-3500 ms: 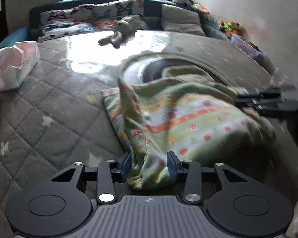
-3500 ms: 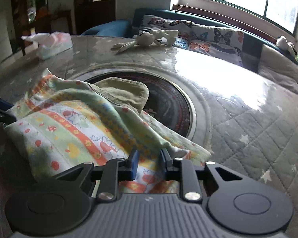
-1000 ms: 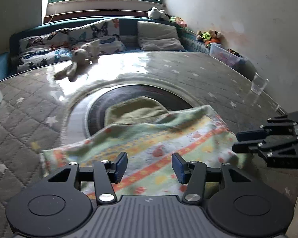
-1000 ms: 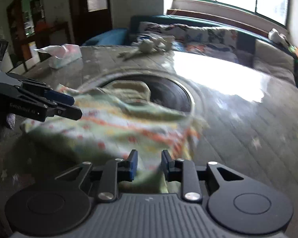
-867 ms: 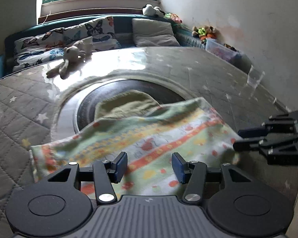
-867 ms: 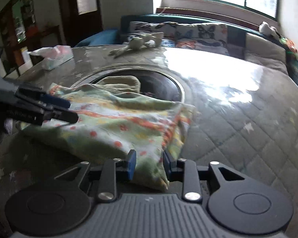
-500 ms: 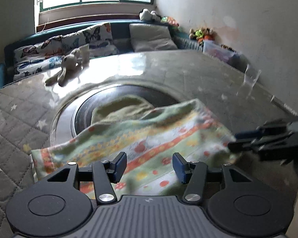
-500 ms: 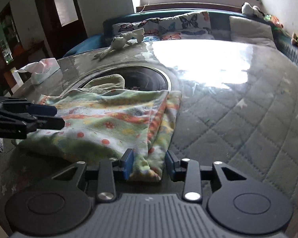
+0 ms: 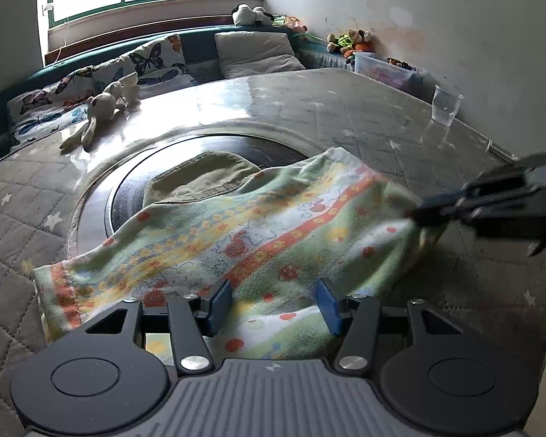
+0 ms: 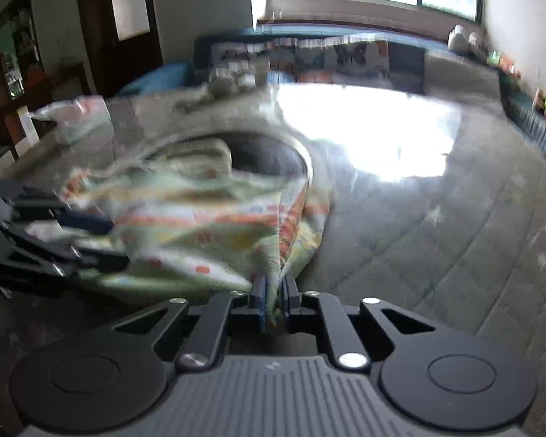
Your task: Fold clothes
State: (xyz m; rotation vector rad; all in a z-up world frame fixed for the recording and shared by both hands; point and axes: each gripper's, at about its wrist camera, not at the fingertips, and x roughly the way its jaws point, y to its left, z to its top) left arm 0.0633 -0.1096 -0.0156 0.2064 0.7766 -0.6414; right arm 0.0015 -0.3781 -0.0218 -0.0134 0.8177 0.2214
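Observation:
A green patterned cloth (image 9: 258, 240) with orange stripes and red dots lies folded on the round table, partly over an olive garment (image 9: 200, 178). My left gripper (image 9: 273, 304) is open, its blue pads on either side of the cloth's near edge. My right gripper (image 10: 273, 291) is shut on the cloth's corner (image 10: 273, 273); in the left wrist view it shows blurred at the cloth's right end (image 9: 429, 215). The right wrist view is motion-blurred, and the cloth (image 10: 207, 225) spreads to the left there, with the left gripper (image 10: 72, 240) at its far side.
The table has a grey quilted cover (image 9: 364, 116) and a dark round centre (image 9: 134, 189). A plush rabbit (image 9: 102, 109) lies at the back. A clear cup (image 9: 446, 105) stands at the right edge. A tissue pack (image 10: 76, 116) sits far left. Cushions (image 9: 251, 54) line the bench behind.
My right gripper has closed on the cloth's corner and is moving, blurring its view. My left gripper has stayed open over the cloth's near edge.

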